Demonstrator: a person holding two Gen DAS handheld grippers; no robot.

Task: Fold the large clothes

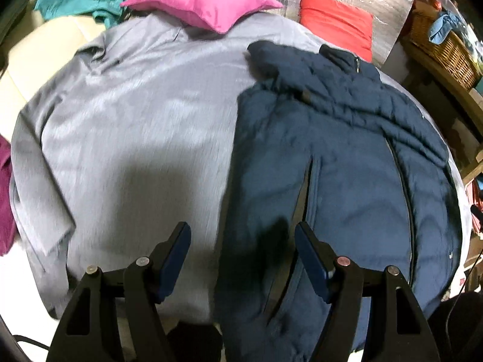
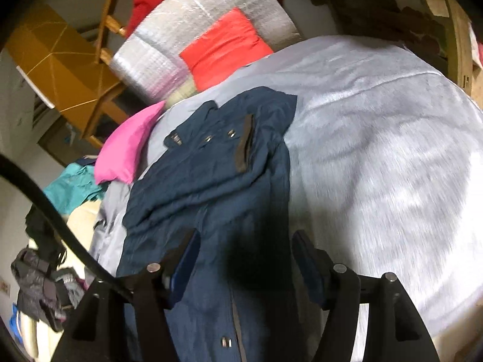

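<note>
The navy quilted jacket (image 1: 347, 163) lies long and puffy on my grey sheet (image 1: 126, 126), its collar toward the pink pillow (image 1: 202, 3) and red cushion (image 1: 335, 24), its zip lines running down toward me. My left gripper (image 1: 243, 259) hangs spread over the jacket's near edge, pinching nothing, with smooth bare sheet beside it. My right gripper (image 2: 246, 268) hangs spread above the jacket too, empty, with wide bare sheet beside it.

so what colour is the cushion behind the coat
Bright pink square cushion, clearest in the left wrist view.
</note>
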